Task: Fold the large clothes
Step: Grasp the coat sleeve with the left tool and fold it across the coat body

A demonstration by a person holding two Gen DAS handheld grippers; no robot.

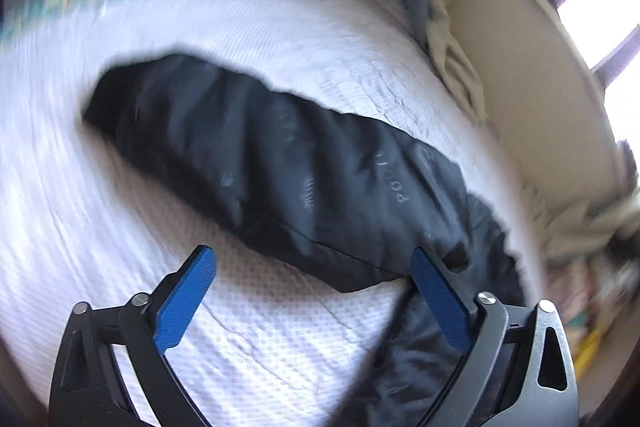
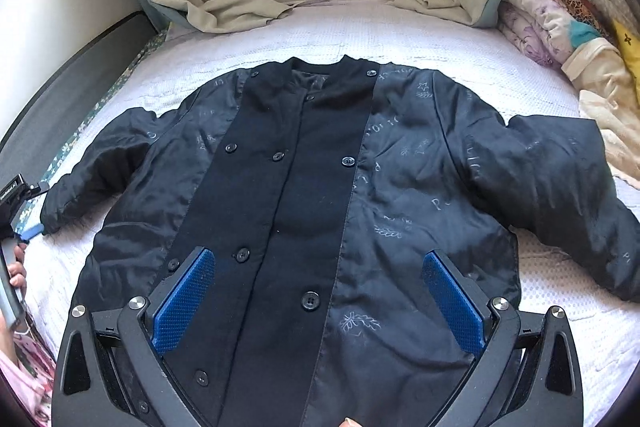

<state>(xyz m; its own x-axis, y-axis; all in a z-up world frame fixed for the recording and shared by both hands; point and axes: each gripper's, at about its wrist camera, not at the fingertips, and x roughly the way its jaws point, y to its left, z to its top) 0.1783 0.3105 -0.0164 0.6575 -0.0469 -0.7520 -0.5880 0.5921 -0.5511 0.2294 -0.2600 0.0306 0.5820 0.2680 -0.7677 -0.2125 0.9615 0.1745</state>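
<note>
A dark navy padded jacket (image 2: 320, 187) with a matte buttoned front panel, shiny printed side panels and puffy sleeves is being shown spread flat, front up, on a white textured mattress cover (image 2: 400, 27).

The right gripper (image 2: 318, 293) is being held above the lower front of the jacket, its blue-padded jaws standing wide apart with nothing gripped; the button placket is lying between and beyond them. The left gripper (image 1: 312, 287) is also being held wide open and empty, with one sleeve (image 1: 260, 155) stretching away ahead of the jaws and its lower edge lying just beyond the fingertips, nearer the right-hand pad.

The jacket is judged to be soft, bulky and fairly light, with a slick shell that may be slipping under the pads; springy padding is likely to be pushing folds back open. Hold is best being taken at a cuff or hem edge, where the layers are thinner.

The whole garment, the pile of patterned bedding (image 2: 568, 7) beyond the jaws to the right, and a person's hand (image 2: 16, 273) on the other tool at the sleeve end are being shown only in the right wrist view. Only the sleeve, blurred, is being shown close up in the left wrist view.
</note>
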